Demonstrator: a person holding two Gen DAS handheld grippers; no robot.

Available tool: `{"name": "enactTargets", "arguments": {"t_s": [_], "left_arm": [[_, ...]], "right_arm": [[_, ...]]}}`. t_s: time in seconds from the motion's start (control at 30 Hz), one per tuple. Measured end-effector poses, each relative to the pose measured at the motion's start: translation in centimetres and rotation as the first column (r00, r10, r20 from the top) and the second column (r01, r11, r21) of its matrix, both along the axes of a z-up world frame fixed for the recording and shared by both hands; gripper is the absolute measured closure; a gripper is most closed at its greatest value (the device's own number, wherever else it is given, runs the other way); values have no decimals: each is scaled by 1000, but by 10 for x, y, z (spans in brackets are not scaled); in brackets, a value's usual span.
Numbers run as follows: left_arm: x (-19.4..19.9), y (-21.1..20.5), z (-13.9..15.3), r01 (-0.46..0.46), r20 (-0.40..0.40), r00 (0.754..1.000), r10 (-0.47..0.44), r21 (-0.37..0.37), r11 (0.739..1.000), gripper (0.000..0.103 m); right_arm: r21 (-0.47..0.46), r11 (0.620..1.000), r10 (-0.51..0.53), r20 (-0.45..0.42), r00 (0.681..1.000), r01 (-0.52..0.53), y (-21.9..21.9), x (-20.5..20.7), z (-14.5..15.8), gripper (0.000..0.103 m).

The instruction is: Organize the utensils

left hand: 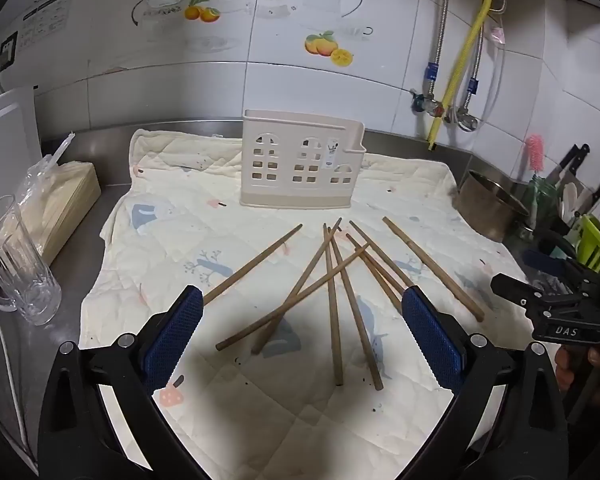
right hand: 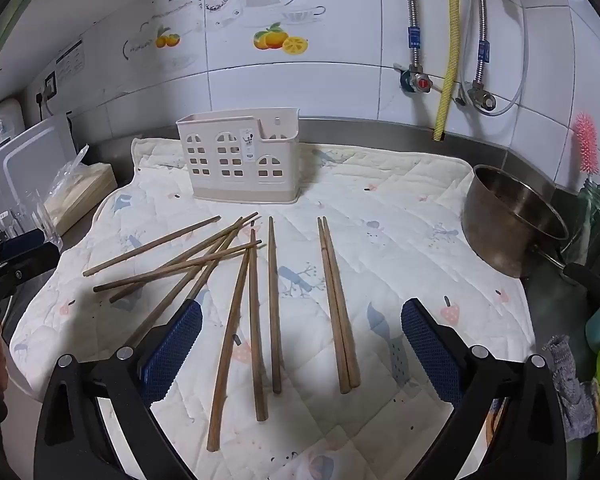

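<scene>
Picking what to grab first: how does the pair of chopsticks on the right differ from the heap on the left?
The right pair lies parallel, sticks touching side by side; the left heap is fanned out, sticks crossing each other. The pair lies apart from the others; the heap's sticks overlap. The pair lies between the right tool's open fingers; the heap mostly lies left of them. Both are brown wood, flat on the quilted cloth.

Matt wooden chopsticks (right hand: 274,304) lie on quilted cloth (right hand: 400,216); the holder (right hand: 240,156) is smooth plastic, the pot (right hand: 512,220) dull metal.
</scene>
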State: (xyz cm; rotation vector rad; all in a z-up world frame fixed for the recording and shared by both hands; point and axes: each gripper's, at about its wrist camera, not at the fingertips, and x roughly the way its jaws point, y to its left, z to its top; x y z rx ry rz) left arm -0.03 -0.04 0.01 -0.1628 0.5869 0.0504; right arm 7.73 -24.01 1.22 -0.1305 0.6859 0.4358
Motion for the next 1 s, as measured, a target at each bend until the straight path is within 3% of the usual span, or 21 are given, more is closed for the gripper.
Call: {"name": "enactTargets", "arguments": {"t_s": [1.0], "left_arm": [[2, 1, -3, -42, -4, 999, 42, 30, 999, 5]], "right_arm": [[10, 1000, -3, -8, 1000, 3, 2, 0, -2, 6]]}}
